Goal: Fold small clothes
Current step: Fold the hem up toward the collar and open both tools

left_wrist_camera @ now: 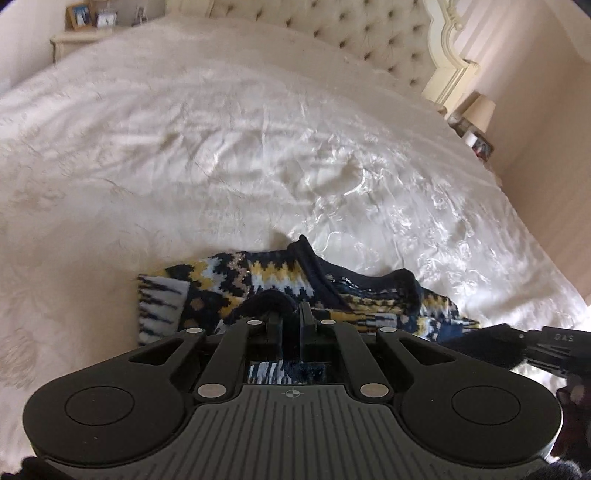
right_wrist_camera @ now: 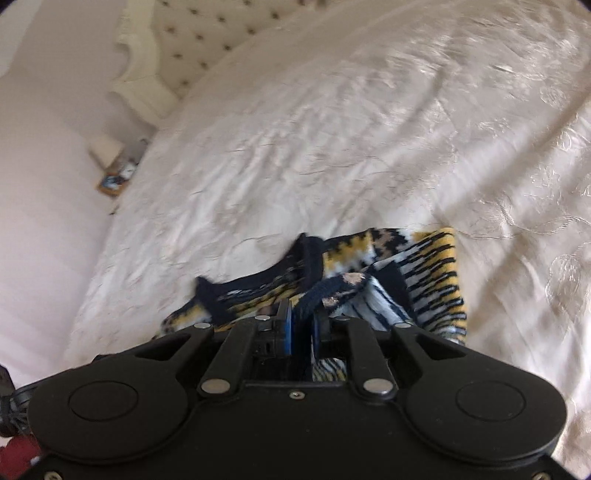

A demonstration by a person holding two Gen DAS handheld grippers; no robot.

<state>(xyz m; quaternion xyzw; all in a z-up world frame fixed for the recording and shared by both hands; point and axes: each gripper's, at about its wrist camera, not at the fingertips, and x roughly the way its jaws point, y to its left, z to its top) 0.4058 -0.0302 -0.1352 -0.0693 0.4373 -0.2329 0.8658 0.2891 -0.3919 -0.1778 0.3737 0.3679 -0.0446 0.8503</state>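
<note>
The small knitted garment (left_wrist_camera: 280,284) was dark navy with zigzag bands of yellow, white and beige, and its edging was plain navy. The bedspread (left_wrist_camera: 221,147) beneath it was cream with a glossy tone-on-tone floral pattern. The tufted headboard (left_wrist_camera: 369,33) was cream too. Both grippers' bodies were black; the right gripper (right_wrist_camera: 303,321) had blue pads.

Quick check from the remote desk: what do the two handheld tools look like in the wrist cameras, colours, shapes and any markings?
Both are matte black, with two round lobes and four linkage arms on silver pivot pins. The left tool has a ribbed grey plate with a small crosshair mark and black fingers. The right tool has a smooth black body, one centre screw and blue finger pads.
</note>
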